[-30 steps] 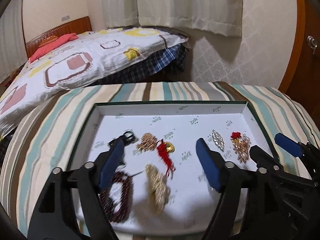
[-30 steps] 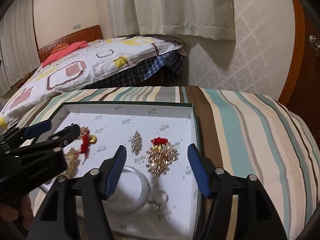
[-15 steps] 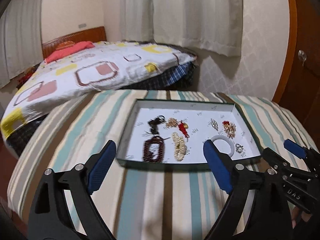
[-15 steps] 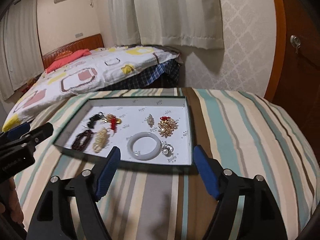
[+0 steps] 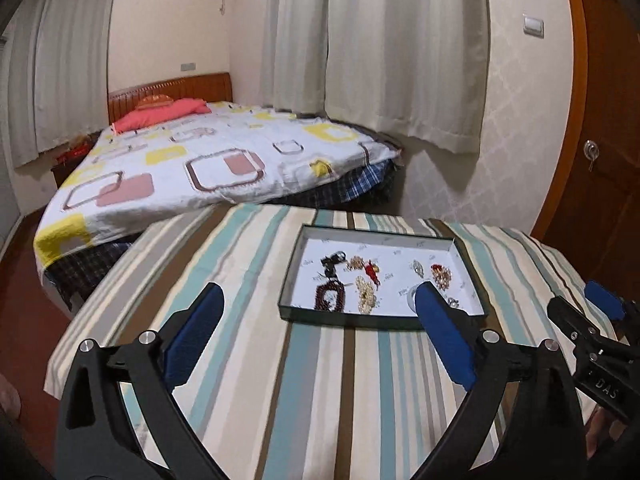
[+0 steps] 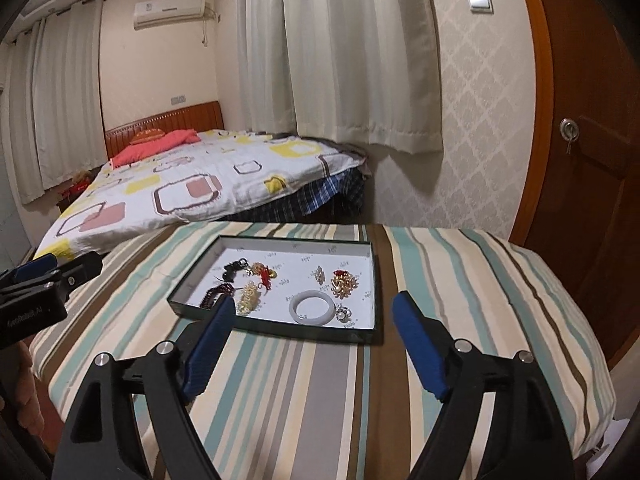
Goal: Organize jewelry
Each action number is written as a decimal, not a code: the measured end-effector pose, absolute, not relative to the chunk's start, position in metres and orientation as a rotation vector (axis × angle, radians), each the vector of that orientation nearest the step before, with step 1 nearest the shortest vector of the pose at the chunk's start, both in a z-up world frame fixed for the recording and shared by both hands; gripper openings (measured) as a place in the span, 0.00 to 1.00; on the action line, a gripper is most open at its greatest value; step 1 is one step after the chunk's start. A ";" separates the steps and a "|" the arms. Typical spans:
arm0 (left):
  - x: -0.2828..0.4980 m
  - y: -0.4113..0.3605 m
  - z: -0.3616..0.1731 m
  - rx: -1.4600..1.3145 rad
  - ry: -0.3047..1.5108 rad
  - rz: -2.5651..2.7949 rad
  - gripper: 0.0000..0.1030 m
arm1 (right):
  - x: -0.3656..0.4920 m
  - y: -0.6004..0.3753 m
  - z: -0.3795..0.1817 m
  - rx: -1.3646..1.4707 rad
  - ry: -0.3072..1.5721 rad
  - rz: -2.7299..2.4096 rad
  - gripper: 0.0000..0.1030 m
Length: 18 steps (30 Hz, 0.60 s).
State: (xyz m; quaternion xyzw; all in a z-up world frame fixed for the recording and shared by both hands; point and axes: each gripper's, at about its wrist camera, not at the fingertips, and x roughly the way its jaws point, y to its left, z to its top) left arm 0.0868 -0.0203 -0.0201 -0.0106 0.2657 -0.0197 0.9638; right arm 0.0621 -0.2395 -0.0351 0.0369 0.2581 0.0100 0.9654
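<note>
Striped table [image 6: 304, 392] fills the foreground under both grippers; bed [image 6: 192, 184] far beyond it. Tray [image 6: 374, 276] sits ahead of both, well past the tips, nothing touching it. L gripper [image 5: 320, 320]: jaws wide, just been opening, nothing btwn them; tray ahead and to its right. R gripper [image 6: 316, 330]: jaws wide too, just been opening, empty; tray straight ahead. Inside tray: white bangle [image 6: 312, 307] at near edge, dark beads [image 6: 214, 294] on left, gold brooch [image 6: 344, 283] beyond bangle, small ring [image 6: 343, 313] just right of bangle.
</note>
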 end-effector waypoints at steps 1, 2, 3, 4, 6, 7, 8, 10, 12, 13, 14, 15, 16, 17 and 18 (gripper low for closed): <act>0.082 -0.019 -0.017 -0.015 0.529 -0.032 0.94 | 0.058 -0.239 -0.032 0.071 0.516 0.020 0.76; 0.077 -0.018 -0.014 -0.008 0.516 -0.027 0.95 | 0.054 -0.238 -0.029 0.064 0.508 0.018 0.77; 0.071 -0.017 -0.010 -0.002 0.500 -0.022 0.96 | 0.050 -0.237 -0.026 0.060 0.501 0.017 0.77; 0.066 -0.015 -0.006 0.000 0.490 -0.019 0.96 | 0.046 -0.237 -0.022 0.056 0.490 0.015 0.77; 0.057 -0.012 0.000 -0.007 0.478 -0.020 0.96 | 0.040 -0.237 -0.016 0.054 0.475 0.014 0.77; 0.053 -0.010 0.002 -0.011 0.472 -0.018 0.96 | 0.037 -0.237 -0.013 0.053 0.467 0.013 0.77; 0.049 -0.008 0.005 -0.015 0.464 -0.015 0.96 | 0.035 -0.237 -0.011 0.052 0.462 0.013 0.77; 0.045 -0.005 0.009 -0.019 0.455 -0.011 0.96 | 0.030 -0.236 -0.006 0.045 0.446 0.011 0.77; 0.039 -0.003 0.013 -0.018 0.442 -0.009 0.96 | 0.026 -0.236 -0.003 0.043 0.436 0.011 0.78; 0.037 -0.003 0.015 -0.016 0.435 -0.007 0.96 | 0.024 -0.236 -0.002 0.044 0.432 0.014 0.78; 0.035 -0.002 0.016 -0.015 0.428 -0.006 0.96 | 0.023 -0.235 -0.001 0.044 0.428 0.015 0.78; 0.034 -0.003 0.017 -0.014 0.426 -0.006 0.96 | 0.022 -0.235 -0.001 0.043 0.426 0.015 0.78; 0.033 -0.003 0.017 -0.013 0.424 -0.007 0.96 | 0.021 -0.234 -0.001 0.043 0.424 0.016 0.78; 0.033 -0.003 0.017 -0.011 0.425 -0.009 0.96 | 0.020 -0.234 0.000 0.042 0.422 0.016 0.78; 0.032 -0.003 0.017 -0.011 0.425 -0.009 0.96 | 0.019 -0.234 0.000 0.041 0.420 0.016 0.78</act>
